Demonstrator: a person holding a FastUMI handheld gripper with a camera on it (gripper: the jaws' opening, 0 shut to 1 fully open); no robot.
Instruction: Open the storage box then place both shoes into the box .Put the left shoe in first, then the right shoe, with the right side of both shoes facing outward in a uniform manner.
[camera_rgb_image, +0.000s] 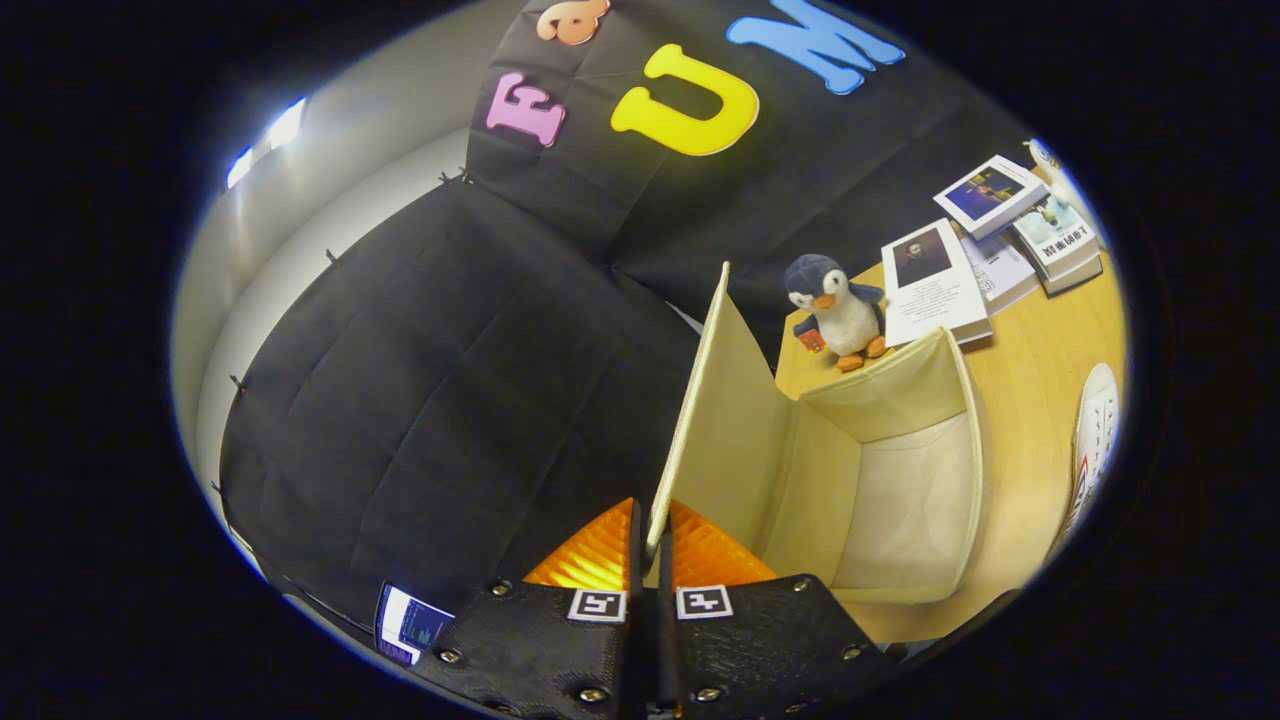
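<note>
Between the fingers of the hand-held gripper (651, 545) stands the edge of the storage box's lid (712, 420), a pale flap raised nearly upright; both fingers are closed on its rim, one on each side, so the lid is pinched and held. Just beside the lid, the storage box (965, 440) lies open on the counter (1040, 370), its cream fabric interior showing with nothing seen inside. Beyond the box sits a plush penguin (838, 310), and further off a cluster of books (985, 250) lies flat on the wood. Well off to the side of the box, a white shoe (1092, 440) rests at the edge of what can be seen; whether it is the left or the right shoe cannot be told from here

Judging by this, the opening step is the one in hand and looks close to finished: the lid is up, but neither shoe is in. The next move probably calls for swinging the flap far enough back that it stays open by itself, then releasing it without letting it fall shut. After that the fingers would need to travel across to the shoes, pick out the left one first, and take it so that its right side ends up facing outward once it is inside the box
</note>
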